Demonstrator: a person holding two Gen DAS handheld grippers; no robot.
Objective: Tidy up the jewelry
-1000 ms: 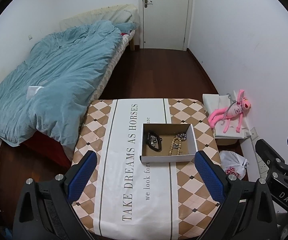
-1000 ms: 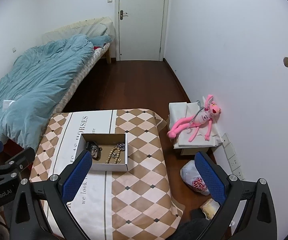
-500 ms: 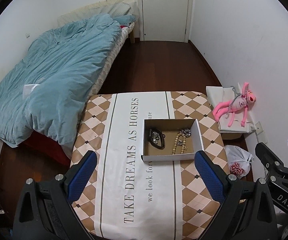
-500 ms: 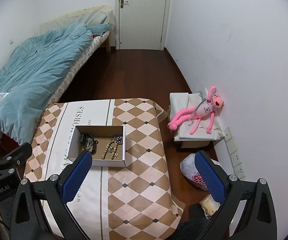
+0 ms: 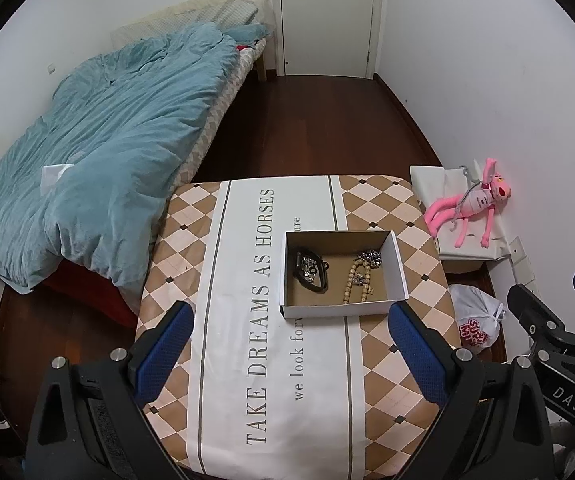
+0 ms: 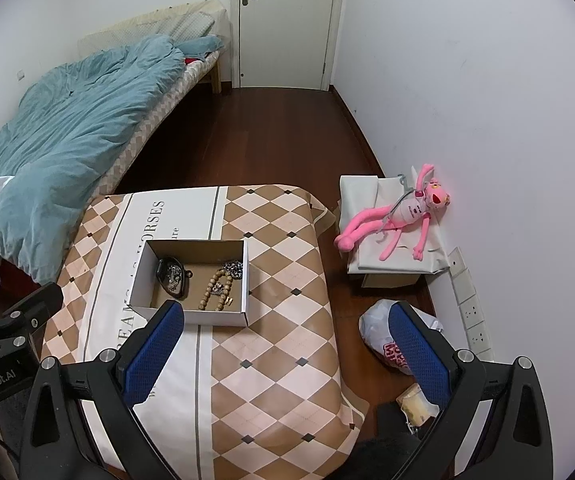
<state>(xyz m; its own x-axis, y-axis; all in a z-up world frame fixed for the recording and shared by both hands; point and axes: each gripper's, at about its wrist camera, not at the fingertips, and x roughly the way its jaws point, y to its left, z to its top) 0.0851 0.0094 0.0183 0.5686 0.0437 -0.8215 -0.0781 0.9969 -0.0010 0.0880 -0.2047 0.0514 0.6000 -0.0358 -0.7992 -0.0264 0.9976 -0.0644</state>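
Observation:
An open cardboard box (image 5: 343, 309) (image 6: 191, 317) sits on the table with the checkered cloth (image 5: 247, 360) (image 6: 271, 360). Inside lie a black bracelet with silver pieces (image 5: 309, 272) (image 6: 173, 276), a string of wooden beads (image 5: 355, 282) (image 6: 215, 290) and a dark sparkly piece (image 5: 369, 258) (image 6: 233, 269). My left gripper (image 5: 289, 350) is open and empty, held above the table just short of the box's near wall. My right gripper (image 6: 283, 350) is open and empty, above the table's right edge, right of the box.
A bed with a teal duvet (image 5: 99, 168) stands left of the table. A pink plush toy (image 6: 399, 214) lies on a white-covered box by the right wall. A plastic bag (image 6: 387, 344) lies on the wood floor beside the table. A closed door (image 5: 325, 16) is at the back.
Both views have tilted down and drawn a little closer to the table, so the box sits lower and larger in view. Both grippers stay open; nothing in the box has moved.

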